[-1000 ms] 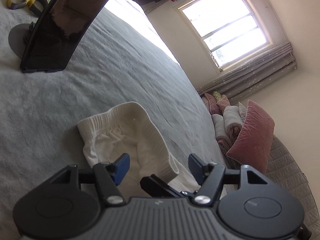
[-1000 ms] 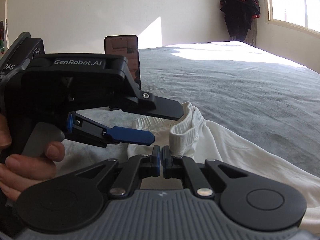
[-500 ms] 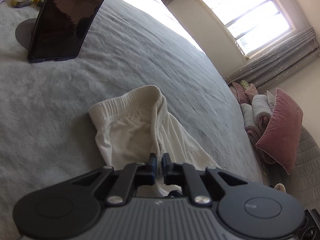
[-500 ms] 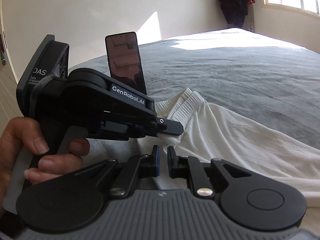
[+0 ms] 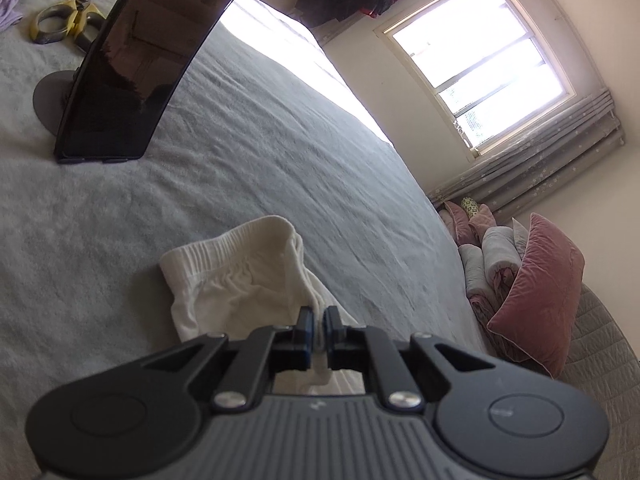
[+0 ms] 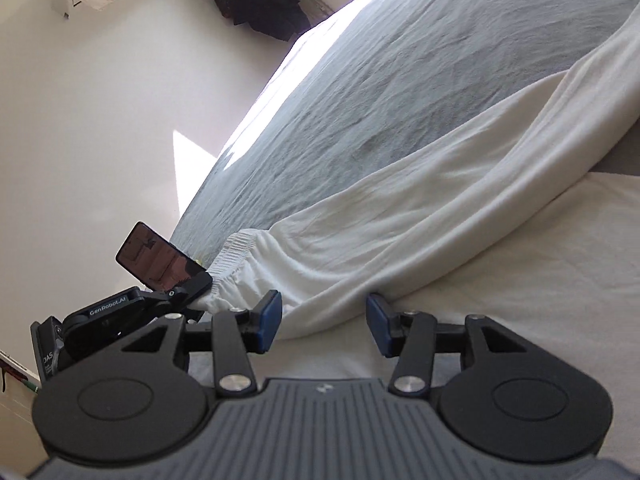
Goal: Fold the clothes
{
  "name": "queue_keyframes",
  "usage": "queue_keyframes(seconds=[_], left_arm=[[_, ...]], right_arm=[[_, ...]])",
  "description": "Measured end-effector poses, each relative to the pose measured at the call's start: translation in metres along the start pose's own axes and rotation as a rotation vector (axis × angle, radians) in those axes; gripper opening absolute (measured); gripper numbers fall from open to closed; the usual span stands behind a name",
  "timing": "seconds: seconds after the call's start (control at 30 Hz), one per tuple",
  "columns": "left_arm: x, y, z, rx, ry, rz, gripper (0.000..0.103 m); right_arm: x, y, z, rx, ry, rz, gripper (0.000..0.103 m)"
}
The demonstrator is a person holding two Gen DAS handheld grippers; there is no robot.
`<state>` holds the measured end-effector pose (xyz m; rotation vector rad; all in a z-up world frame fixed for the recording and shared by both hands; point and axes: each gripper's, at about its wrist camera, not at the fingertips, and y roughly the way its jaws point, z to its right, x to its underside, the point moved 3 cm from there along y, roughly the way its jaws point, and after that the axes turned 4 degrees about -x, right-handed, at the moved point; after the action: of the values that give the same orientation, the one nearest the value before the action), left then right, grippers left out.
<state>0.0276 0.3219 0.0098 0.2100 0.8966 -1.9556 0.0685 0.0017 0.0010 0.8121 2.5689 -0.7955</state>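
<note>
- The left gripper [image 5: 316, 324] has its jaws nearly together, pinching a fold of the white trousers [image 5: 240, 284] just behind the ribbed waistband [image 5: 224, 242]; the cloth runs down between the blue pads and is hidden below them by the gripper's body.
- The right gripper [image 6: 324, 322] stands wide apart, its blue pads [image 6: 269, 316] empty, low over a white trouser leg [image 6: 420, 200] that stretches across the grey bedspread [image 6: 400, 80].
- The far end of that leg is cut off at the right edge.
- From the right wrist, the left gripper [image 6: 176, 294] hides part of the waistband.
- A dark phone [image 5: 140, 64] leans on a round stand, which it mostly hides.
- Yellow-handled pliers [image 5: 64, 20] lie beyond it.
</note>
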Motion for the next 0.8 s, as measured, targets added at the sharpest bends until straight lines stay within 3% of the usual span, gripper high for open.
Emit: queue_keyframes(seconds=[0.13,0.43,0.6,0.8], left_arm=[[-0.005,-0.005,-0.003,0.014,-0.028,0.031,0.006],[-0.017,-0.014,-0.009,0.035,-0.086,0.093,0.006],[-0.016,-0.018,-0.012,0.021,-0.086,0.102,0.006],[-0.016,-0.015,-0.020,-0.060,-0.087,0.082,0.006]], right_arm=[[-0.011,0.000,0.021,-0.059,0.190,0.033,0.051],[-0.008,-0.001,0.020,-0.094,0.339,-0.025,0.051],[-0.029,-0.001,0.028,-0.090,0.408,0.059,0.051],[-0.064,-0.005,0.039,-0.072,0.454,0.182,0.051]])
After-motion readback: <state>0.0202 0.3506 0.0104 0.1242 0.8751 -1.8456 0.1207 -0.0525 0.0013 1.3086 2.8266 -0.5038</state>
